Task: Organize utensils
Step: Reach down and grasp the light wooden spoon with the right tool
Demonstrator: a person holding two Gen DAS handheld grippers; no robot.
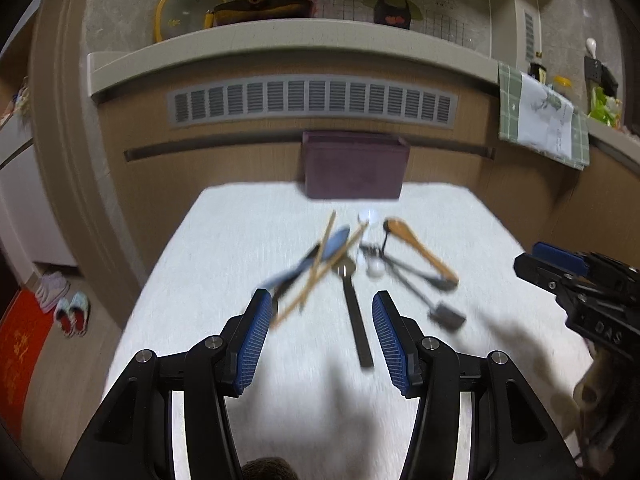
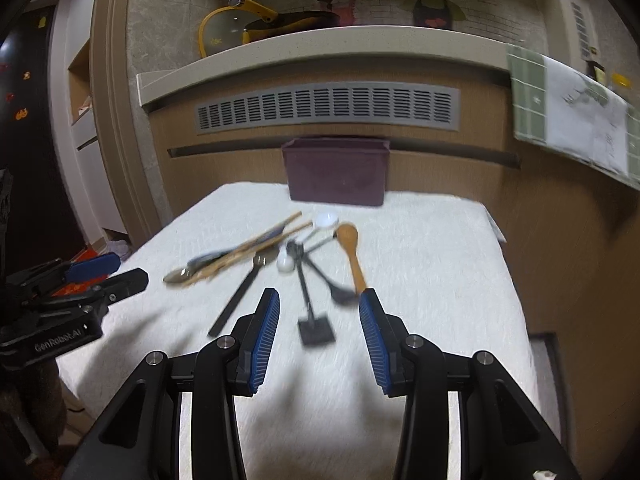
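Left wrist view: the left gripper [image 1: 322,312] is spread wide and holds nothing. The utensil pile [image 1: 356,264] lies just ahead of its fingertips on the white table [image 1: 240,220]; the purple box [image 1: 354,166] stands beyond.

Right wrist view: the right gripper [image 2: 318,312] is spread and empty. A black spatula [image 2: 314,326] lies between its fingertips; a wooden spoon [image 2: 352,252] lies ahead to the right.

Grey vent [image 1: 312,102] below counter ledge [image 1: 296,46].
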